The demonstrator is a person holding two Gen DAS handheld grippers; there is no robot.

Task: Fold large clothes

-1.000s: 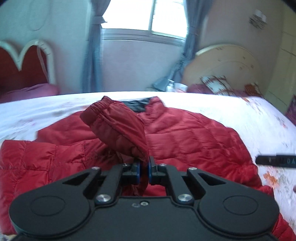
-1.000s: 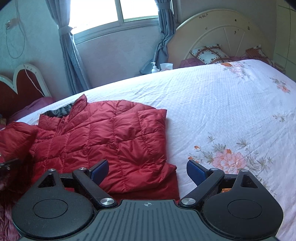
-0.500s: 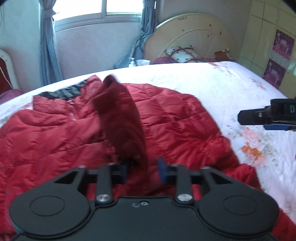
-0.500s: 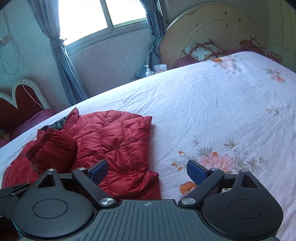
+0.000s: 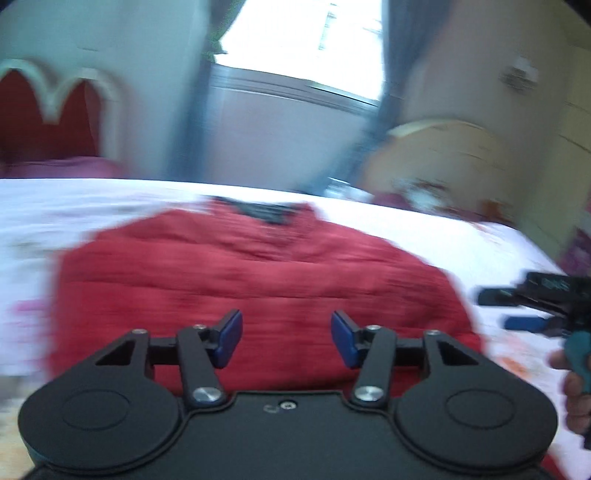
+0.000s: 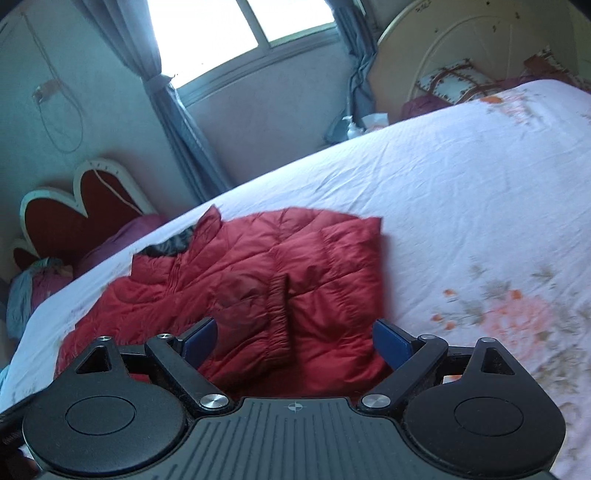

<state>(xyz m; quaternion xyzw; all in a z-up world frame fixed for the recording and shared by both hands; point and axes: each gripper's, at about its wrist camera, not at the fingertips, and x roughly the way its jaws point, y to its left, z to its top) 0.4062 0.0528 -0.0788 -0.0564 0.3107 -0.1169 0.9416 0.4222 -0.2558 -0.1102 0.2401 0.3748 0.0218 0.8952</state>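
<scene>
White bedsheet: red jacket flat, collar twd window; L claw (just opening) & R claw both empty.

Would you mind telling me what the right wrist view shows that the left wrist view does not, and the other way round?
Only the right wrist view shows the sleeve folded across the jacket's front, its cuff sharp, plus a bottle beyond the bed. Only the left wrist view, heavily blurred, shows the left gripper, whose jaws have just been opening with nothing between them, and the person's hand at the right edge. Both share the red jacket on the floral bed sheet, the open right gripper and the window.
</scene>
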